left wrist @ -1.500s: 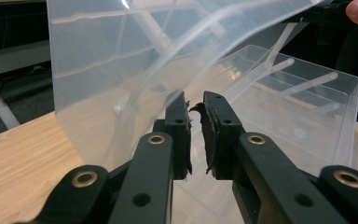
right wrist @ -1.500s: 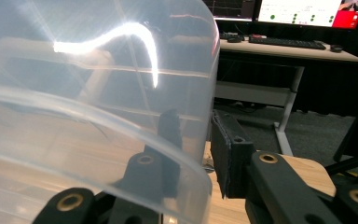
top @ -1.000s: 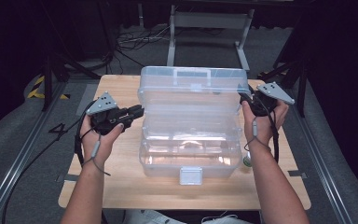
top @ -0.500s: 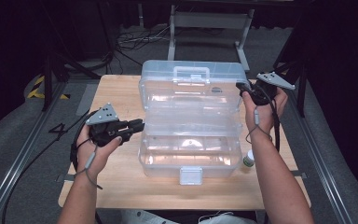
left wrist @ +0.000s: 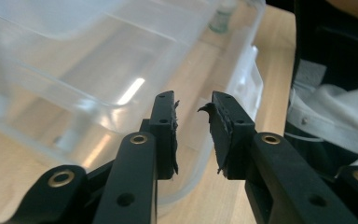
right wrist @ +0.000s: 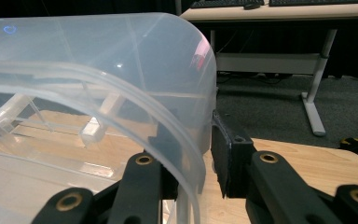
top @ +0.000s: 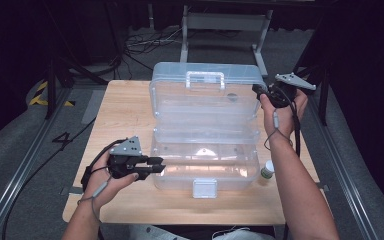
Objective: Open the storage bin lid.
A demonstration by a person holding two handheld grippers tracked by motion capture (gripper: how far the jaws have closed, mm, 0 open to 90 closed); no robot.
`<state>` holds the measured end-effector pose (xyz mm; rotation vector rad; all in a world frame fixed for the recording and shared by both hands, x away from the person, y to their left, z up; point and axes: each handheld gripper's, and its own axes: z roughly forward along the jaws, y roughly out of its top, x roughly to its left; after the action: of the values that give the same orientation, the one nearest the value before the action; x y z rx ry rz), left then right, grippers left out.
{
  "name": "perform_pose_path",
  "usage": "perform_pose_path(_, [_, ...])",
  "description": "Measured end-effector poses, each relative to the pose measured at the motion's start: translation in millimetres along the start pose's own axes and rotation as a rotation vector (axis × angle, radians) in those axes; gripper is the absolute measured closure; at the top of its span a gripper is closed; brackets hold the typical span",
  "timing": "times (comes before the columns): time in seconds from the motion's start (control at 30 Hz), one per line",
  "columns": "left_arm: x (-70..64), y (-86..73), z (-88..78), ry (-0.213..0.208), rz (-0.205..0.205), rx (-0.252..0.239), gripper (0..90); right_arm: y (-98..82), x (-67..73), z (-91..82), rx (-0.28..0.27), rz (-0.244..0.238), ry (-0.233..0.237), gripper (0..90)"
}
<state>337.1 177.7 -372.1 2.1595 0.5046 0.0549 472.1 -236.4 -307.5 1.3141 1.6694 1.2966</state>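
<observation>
Lid [top: 207,95] raised; right claw [right wrist: 200,163] pinches rim, one pad hidden.

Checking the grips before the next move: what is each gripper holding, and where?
Right gripper clamps the clear plastic box's raised lid at its right side edge. Left gripper holds nothing; its jaws have just been opening.

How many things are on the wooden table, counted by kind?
Clear plastic storage box, lid open: 1
Small white bottle with green cap: 1
Total: 2
</observation>
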Motion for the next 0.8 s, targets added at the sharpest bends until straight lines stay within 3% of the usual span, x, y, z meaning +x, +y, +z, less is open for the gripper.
perform_pose_path(0.4, [-0.1, -7.2, 28.8, -0.091, 0.0, 0.145, 67.5, 3.8, -2.5, 6.4, 0.022, 0.001, 0.006, 73.6])
perform_pose_path(0.57, [0.2, -9.4, 34.0, -0.087, 0.008, 0.156, 66.5, 5.4, -4.2, 9.3, 0.032, 0.007, 0.012, 73.3])
perform_pose_path(0.6, [0.3, -9.9, 35.6, -0.069, 0.014, 0.187, 66.4, 5.6, -4.3, 9.8, 0.033, 0.007, 0.012, 73.4])
perform_pose_path(0.63, [0.3, -11.0, 38.1, -0.05, 0.03, 0.194, 67.0, 5.9, -4.4, 10.4, 0.036, 0.006, 0.01, 73.3])
perform_pose_path(0.8, [-0.4, -10.9, 43.8, -0.039, 0.059, 0.206, 73.2, 8.1, -5.7, 14.7, 0.048, 0.007, 0.009, 73.4])
